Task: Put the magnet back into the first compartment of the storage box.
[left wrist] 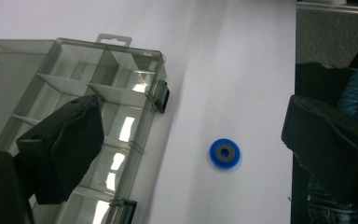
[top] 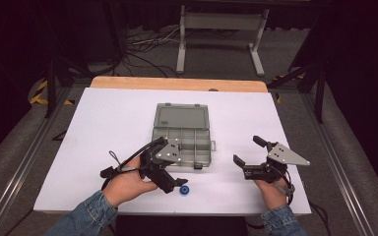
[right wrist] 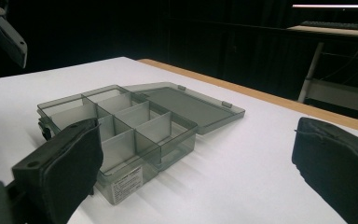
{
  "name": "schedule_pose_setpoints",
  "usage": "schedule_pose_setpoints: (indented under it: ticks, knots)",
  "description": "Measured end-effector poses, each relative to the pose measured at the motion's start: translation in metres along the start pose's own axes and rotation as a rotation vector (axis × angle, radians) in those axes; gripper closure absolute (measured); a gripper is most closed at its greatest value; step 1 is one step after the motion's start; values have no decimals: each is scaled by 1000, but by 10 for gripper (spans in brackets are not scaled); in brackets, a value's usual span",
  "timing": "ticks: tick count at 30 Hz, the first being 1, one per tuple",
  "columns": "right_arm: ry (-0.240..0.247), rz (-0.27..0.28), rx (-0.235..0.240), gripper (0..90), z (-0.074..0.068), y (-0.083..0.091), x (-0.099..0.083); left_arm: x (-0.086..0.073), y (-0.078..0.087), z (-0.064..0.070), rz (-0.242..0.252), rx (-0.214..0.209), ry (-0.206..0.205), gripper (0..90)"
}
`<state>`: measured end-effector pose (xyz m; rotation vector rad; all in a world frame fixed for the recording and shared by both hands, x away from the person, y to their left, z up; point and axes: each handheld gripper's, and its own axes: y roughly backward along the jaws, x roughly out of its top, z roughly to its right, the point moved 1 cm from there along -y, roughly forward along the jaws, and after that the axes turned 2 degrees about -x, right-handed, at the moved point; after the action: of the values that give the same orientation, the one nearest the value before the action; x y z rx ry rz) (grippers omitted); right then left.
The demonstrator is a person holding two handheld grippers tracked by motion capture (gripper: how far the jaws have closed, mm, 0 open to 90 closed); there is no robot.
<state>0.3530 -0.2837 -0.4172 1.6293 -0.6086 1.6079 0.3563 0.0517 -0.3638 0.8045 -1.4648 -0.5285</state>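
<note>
The blue wheel [top: 183,190] lies flat on the white worktop [top: 108,132], close to its near edge and a little left of the middle, just off the near corner of the organizer box [top: 182,135]. In the left gripper view the wheel [left wrist: 224,152] shows a grey hub and sits in the open space between the two black jaws, touching neither.

The worktop is a white sheet with a strip of bare wood along its far edge. The organizer box, of smoky clear plastic, stands near the worktop's middle; its lid is swung fully back and lies flat toward the far edge, and the tray's compartments [right wrist: 121,122] look bare. Two dark latches sit on the tray's near wall.

The left hand [top: 126,186] comes in from the near edge in a denim sleeve, wrist bent inward, and holds the left gripper [top: 173,183] low over the worktop, its jaws spread wide and pointing toward the near edge, one above the box's near wall and one beside the wheel. The right hand [top: 270,191] rests nearer the right edge, holding the right gripper [top: 248,153] aimed leftward at the box, jaws likewise parted and holding nothing, well apart from the box.
</note>
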Motion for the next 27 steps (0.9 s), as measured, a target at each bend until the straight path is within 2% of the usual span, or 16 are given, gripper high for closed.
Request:
schedule_pose_setpoints:
  ticks: [1,7,8,10,14,23,27]
  knots:
    - [1,-1,-3,25,0,0,0,1,-2,0,-26,-8,-3,76]
    - [0,-1,-2,25,0,0,0,2,-6,1,-70,-19,-10,92]
    - [1,-2,-2,25,0,0,0,3,-7,1,-83,-23,0,92]
    - [-3,-4,-1,25,0,0,0,4,-7,0,-86,-34,4,95]
    - [0,-3,0,25,0,0,0,4,-6,-3,-67,-95,28,111]
    - [-5,-2,2,25,0,0,0,1,-17,-1,-69,-123,0,137]
    - [-5,-3,1,25,0,0,0,-1,-26,1,-94,-131,-5,140]
